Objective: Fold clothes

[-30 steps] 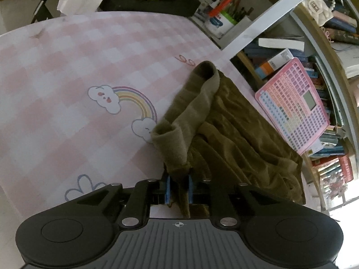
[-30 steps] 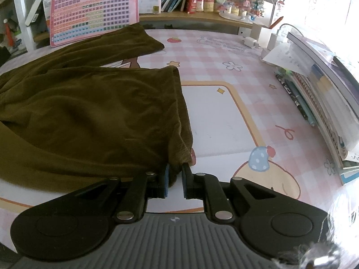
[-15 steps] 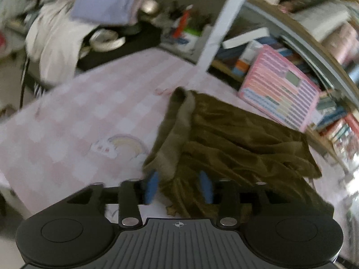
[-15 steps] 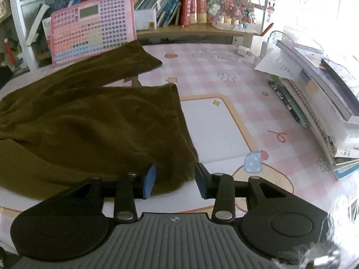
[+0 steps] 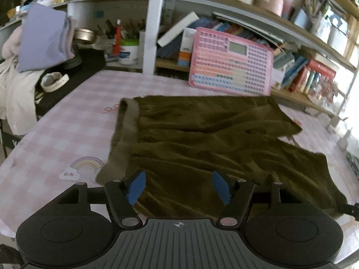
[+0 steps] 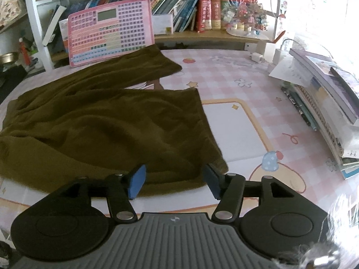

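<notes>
A second ago each tool was pinched shut on the edge of the brown pants. Now both have let go. The left tool [image 5: 178, 189] had the waistband bunched up in its blue pads; now the waistband lies flat on the surface [image 5: 67, 130], and the picture has turned so the shelf sits level across the top. The left tool's jaws are opening, about halfway wide, with nothing held; the cloth lies under them. The right tool [image 6: 172, 181] had the hem of a leg; its jaws are opening too, about halfway wide, empty, above the hem. The brown pants [image 6: 101, 121] are spread across the middle of the pink checked surface, below the pink toy keyboard [image 6: 110, 29].
</notes>
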`<state>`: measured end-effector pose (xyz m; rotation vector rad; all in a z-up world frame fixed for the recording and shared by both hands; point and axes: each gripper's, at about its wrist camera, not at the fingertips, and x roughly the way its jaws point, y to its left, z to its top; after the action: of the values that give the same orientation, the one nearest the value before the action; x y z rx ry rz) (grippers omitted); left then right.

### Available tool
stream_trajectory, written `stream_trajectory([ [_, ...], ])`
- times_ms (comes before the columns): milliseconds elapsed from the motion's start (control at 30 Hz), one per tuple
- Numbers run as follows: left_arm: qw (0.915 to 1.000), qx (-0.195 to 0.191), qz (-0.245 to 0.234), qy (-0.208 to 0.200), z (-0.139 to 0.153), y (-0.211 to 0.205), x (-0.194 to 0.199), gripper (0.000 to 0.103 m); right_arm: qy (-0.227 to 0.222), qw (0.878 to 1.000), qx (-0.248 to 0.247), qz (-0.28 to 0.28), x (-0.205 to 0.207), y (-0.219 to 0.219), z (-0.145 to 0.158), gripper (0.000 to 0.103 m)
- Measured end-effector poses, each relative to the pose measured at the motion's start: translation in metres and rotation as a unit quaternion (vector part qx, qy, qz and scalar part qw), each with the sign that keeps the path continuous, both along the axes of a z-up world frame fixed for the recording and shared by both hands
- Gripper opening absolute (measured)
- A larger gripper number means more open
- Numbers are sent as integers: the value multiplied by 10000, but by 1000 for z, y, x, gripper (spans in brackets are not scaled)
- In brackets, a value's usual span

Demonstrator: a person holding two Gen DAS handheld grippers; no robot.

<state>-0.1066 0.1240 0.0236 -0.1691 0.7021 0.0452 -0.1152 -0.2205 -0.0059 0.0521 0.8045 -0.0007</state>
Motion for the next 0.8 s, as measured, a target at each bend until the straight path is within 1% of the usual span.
stream_trajectory([
  [67,10000,27,-57,42,-2,-4,0,70,22,10000,-8,18,-2,3,-1,61],
  [133,9999,45,-108,79,-3,-6,0,72,39,10000,-29,38,-3,6,-1,64],
  [300,9995,172,-194,190,-6,-13,3,84,53,9999,-104,74,-4,13,0,81],
  [400,9991,244,-253,223,-6,-17,4,91,43,9998,-182,84,-3,16,1,85],
  [467,9989,278,-286,236,-6,-18,4,94,49,9997,-212,87,-2,18,1,89],
  [533,9988,287,-306,239,-7,-17,4,96,55,9997,-225,102,-1,20,2,90],
  [800,9989,225,-287,278,-9,-13,5,96,57,9994,-286,193,4,30,5,91],
])
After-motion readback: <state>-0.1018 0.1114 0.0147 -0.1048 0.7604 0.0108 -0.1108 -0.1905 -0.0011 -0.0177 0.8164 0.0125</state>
